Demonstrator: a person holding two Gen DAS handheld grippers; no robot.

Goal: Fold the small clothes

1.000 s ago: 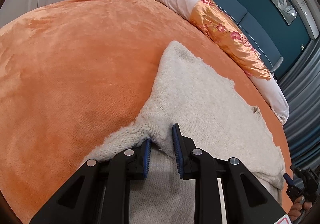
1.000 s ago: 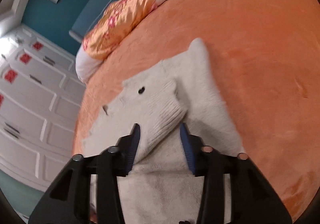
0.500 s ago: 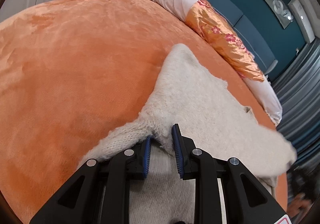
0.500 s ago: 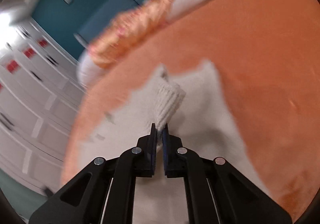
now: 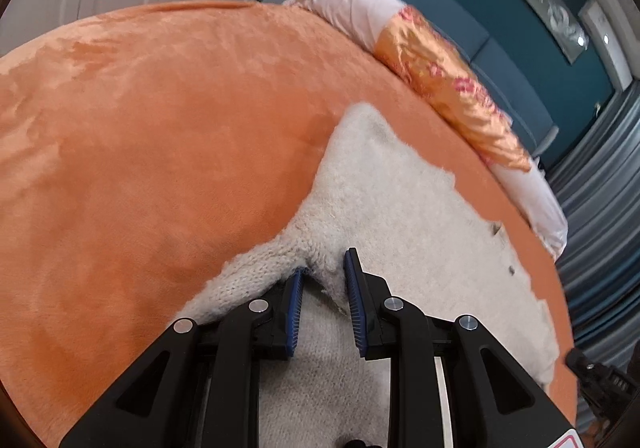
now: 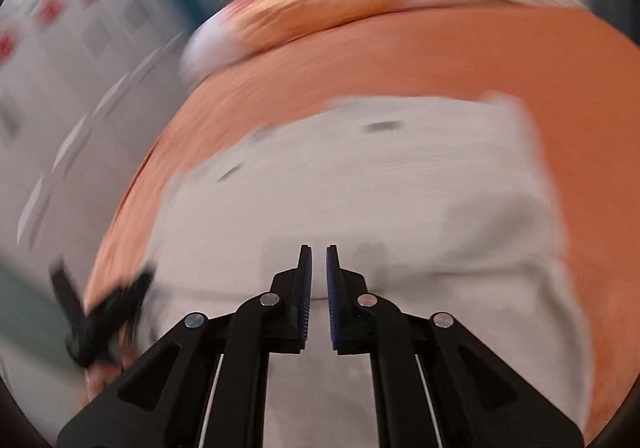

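A small cream knitted sweater (image 5: 404, 207) lies flat on the orange bedspread (image 5: 152, 151). My left gripper (image 5: 322, 268) is open, its blue pads straddling a raised fold where the left sleeve meets the body. In the blurred right wrist view the sweater (image 6: 400, 187) spreads below my right gripper (image 6: 319, 254), whose pads are nearly together; whether cloth is between them I cannot tell. The right gripper also shows in the left wrist view (image 5: 592, 376) at the sweater's right edge, and the left gripper shows in the right wrist view (image 6: 104, 320).
A long pillow (image 5: 452, 87) with an orange flowered cover lies along the bed's head, against a teal headboard (image 5: 500, 47). White cupboard doors (image 6: 52, 87) stand on one side and grey curtains (image 5: 600, 215) on the other.
My right gripper shut on the right sleeve's cuff, lifted it and carried it across; now the sleeve is out of sight and the right view swings fast. The left gripper stayed put.
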